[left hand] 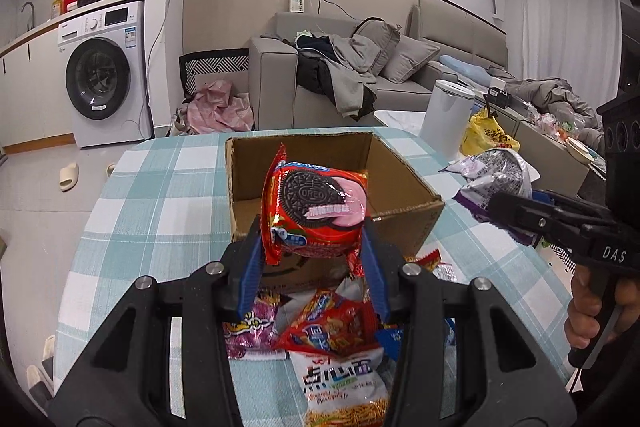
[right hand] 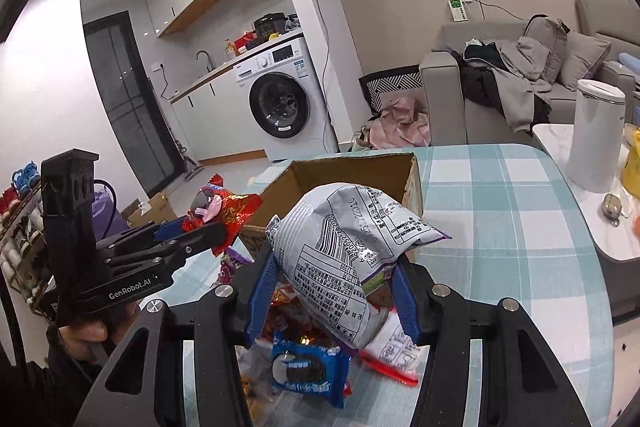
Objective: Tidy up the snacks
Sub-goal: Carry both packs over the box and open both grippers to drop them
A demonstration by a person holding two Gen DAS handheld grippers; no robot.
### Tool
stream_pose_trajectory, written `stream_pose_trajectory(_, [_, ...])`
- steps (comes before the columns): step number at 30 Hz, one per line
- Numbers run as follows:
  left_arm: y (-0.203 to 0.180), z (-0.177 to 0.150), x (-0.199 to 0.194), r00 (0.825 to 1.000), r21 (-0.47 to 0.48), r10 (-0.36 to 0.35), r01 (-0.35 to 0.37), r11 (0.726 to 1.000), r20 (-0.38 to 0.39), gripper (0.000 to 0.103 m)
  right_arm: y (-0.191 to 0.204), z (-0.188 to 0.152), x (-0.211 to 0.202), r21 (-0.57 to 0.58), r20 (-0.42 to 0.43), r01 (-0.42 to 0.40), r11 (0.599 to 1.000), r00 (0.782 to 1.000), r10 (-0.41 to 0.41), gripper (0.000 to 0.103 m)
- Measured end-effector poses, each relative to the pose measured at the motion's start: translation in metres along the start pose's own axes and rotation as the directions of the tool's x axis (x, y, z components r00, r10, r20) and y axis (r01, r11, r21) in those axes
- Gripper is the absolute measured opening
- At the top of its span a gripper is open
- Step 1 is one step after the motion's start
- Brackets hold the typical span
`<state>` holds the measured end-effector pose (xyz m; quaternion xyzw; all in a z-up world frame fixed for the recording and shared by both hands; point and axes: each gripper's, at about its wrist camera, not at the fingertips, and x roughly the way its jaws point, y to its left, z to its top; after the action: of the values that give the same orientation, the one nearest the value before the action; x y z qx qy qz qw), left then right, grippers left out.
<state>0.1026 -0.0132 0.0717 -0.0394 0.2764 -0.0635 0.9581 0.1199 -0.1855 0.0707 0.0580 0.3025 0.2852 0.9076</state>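
Note:
My left gripper [left hand: 314,247] is shut on a red Oreo packet [left hand: 314,207] and holds it up in front of the open cardboard box [left hand: 400,195]. My right gripper [right hand: 334,291] is shut on a silver and purple snack bag [right hand: 344,259], lifted above the snack pile. In the right wrist view the box [right hand: 360,167] is behind the bag, and the left gripper [right hand: 196,227] shows at the left with its red packet [right hand: 224,207]. In the left wrist view the right gripper [left hand: 520,211] shows at the right with the bag [left hand: 496,179].
A pile of snack packets lies on the checked tablecloth [left hand: 160,195] in front of the box: a red packet [left hand: 332,323], a noodle snack bag [left hand: 340,387], a blue Oreo packet [right hand: 308,371]. A white bin [right hand: 596,135] and a yellow bag [left hand: 488,135] are to the right.

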Motion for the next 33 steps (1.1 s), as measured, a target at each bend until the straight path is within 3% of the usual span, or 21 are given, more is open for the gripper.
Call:
stream_pose_trajectory(16, [0.012,0.038,0.062,0.999,0.009,0.025,-0.025,1.000,-0.021,0.042,-0.017,0.028,0.068,0.049,-0.053,0.015,0.999,0.999,-0.012,0.053])
stream_pose_trajectory(33, [0.020,0.043,0.129,0.992,-0.004,0.030,-0.031,1.000,-0.120,0.042,-0.028,0.038,0.123,0.021,-0.152,0.077,0.997,0.986,-0.073,0.054])
